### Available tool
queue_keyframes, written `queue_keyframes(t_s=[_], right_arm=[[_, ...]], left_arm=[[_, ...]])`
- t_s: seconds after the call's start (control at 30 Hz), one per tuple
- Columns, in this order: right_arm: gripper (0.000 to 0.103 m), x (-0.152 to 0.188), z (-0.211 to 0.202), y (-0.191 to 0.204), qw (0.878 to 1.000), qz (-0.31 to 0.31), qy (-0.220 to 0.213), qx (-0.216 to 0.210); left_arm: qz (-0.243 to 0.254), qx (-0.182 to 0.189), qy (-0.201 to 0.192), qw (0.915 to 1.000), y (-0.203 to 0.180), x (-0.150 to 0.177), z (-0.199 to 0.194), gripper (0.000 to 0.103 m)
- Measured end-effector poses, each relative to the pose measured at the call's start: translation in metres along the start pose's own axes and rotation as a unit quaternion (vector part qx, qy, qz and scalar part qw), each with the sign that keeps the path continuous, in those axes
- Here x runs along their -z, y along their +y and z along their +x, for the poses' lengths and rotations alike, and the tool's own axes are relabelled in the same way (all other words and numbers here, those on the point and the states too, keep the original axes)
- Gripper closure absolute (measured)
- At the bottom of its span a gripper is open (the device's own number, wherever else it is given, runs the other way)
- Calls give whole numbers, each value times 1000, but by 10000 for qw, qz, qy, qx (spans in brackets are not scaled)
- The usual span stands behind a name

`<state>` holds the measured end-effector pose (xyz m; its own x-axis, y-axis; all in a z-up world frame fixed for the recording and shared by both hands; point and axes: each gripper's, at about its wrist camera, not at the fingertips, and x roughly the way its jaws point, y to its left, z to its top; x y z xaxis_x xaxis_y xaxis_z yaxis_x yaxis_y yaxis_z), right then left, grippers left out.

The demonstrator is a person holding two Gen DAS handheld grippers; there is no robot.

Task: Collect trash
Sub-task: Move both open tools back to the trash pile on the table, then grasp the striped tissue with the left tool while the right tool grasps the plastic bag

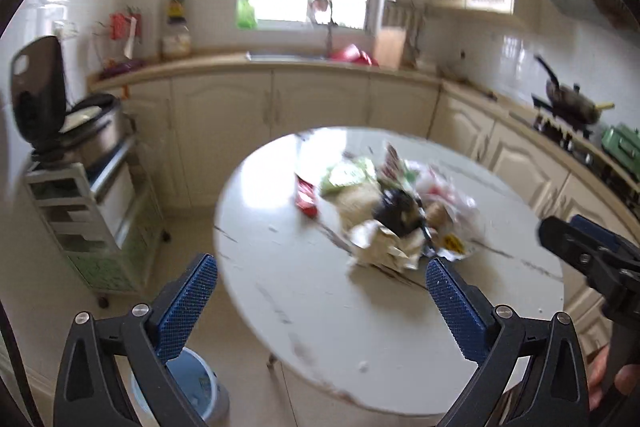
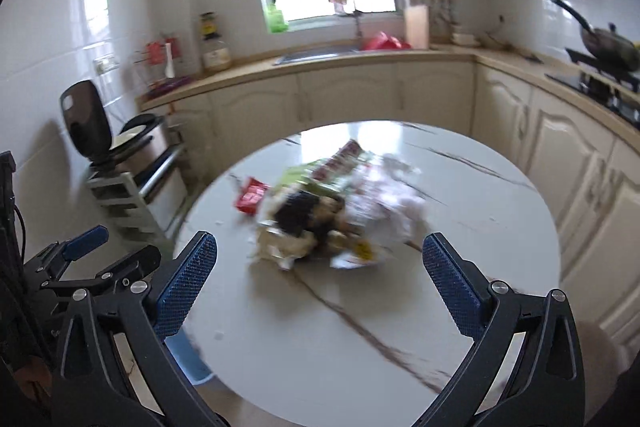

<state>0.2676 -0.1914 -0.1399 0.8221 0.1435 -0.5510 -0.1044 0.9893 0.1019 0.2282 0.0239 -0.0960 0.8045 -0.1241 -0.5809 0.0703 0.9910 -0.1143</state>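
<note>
A pile of trash (image 1: pixel 394 211) lies on the round white marble table (image 1: pixel 304 291): crumpled wrappers, a green packet, a black lump and a clear plastic bag. A red wrapper (image 1: pixel 306 197) lies at its left. The pile also shows in the right wrist view (image 2: pixel 332 211), with the red wrapper (image 2: pixel 250 199). My left gripper (image 1: pixel 322 275) is open and empty, held above the table's near side. My right gripper (image 2: pixel 320 251) is open and empty, short of the pile. Both views are motion-blurred. The right gripper shows at the right edge of the left view (image 1: pixel 576 247); the left gripper shows at the left of the right view (image 2: pixel 100 247).
A blue bin (image 1: pixel 196 387) stands on the floor under the table's near left edge. A small shelf cart with an open rice cooker (image 1: pixel 72 131) stands at the left. Cream cabinets, a sink (image 1: pixel 288 57) and a stove with a pan (image 1: pixel 572 103) ring the table.
</note>
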Motion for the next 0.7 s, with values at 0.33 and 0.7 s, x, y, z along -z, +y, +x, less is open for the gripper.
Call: queue_keyframes(t_s=[0.33, 0.7], right_arm=[[0, 18, 29, -66, 9984, 397, 322, 260], [0, 7, 77, -84, 9976, 340, 577, 185]], left_arm=[[119, -74, 705, 9974, -38, -45, 126, 1], [221, 148, 1055, 9941, -25, -44, 202, 30]])
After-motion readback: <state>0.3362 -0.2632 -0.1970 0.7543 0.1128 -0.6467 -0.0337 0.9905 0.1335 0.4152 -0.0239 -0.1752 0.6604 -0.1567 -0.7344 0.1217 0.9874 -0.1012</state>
